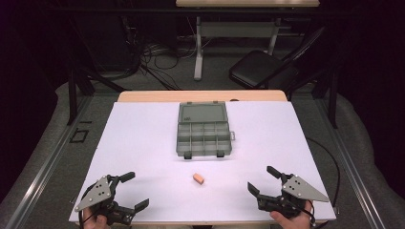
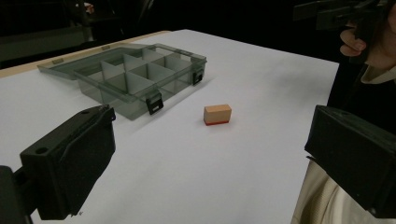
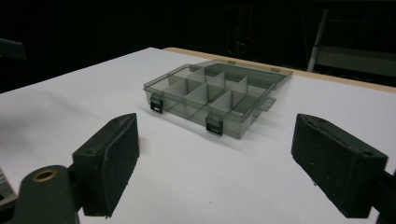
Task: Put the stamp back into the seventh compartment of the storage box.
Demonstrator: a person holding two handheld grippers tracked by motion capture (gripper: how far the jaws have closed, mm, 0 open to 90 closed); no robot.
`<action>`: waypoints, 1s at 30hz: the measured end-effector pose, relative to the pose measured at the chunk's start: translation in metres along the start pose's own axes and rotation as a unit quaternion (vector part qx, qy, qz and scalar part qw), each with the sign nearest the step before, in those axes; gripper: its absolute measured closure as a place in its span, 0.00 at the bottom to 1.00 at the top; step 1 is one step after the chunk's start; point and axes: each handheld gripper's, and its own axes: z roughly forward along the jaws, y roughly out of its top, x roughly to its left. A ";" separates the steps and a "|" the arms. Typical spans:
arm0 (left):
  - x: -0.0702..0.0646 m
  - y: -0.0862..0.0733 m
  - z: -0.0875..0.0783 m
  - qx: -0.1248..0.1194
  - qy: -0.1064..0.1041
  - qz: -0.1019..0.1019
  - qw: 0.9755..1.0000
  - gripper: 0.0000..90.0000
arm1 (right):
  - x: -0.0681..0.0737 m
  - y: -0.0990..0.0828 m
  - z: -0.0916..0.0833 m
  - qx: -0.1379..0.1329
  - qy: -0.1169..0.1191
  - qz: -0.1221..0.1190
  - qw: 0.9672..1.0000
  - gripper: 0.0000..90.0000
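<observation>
where I'm at: both grippers parked at the near edge of the white table (image 1: 143, 138), nothing picked up, so this looks like the very start of the job.

left gripper (image 1: 132, 192): jaws spread wide, empty, resting at the near left corner.

right gripper (image 1: 261, 179): same deal, jaws as wide as they go, nothing between them, near right corner.

the block (image 1: 198, 178): small, orange-tan, with a red strip along its bottom edge in the left gripper view (image 2: 217, 114). It lies flat on the table between my two grippers, a bit nearer the middle, apart from both.

the box (image 1: 204, 129): grey see-through organiser with its lid flipped open towards the far side, dividers showing, compartments look empty as far as I can tell. It's just beyond the block, not touching it.

step in hand: my guess is reach for the block, then drop it into one of the compartments.

next move needs: pick one gripper, swing it in over the block, line the jaws up across its short sides, come down and close.

watch out for: it's tiny, so a sloppy close could just shove it away.
</observation>
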 end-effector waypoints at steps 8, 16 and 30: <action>0.001 0.000 0.001 -0.002 0.003 -0.003 1.000 0.02 | 0.006 0.002 0.006 0.023 0.011 0.009 1.000 0.16; 0.003 0.000 -0.001 -0.004 -0.005 -0.013 1.000 0.02 | 0.008 0.007 0.009 0.029 0.009 0.011 0.999 0.15; 0.003 0.000 0.000 -0.008 0.010 -0.021 1.000 0.02 | 0.018 0.019 0.019 0.038 0.023 0.002 0.999 0.17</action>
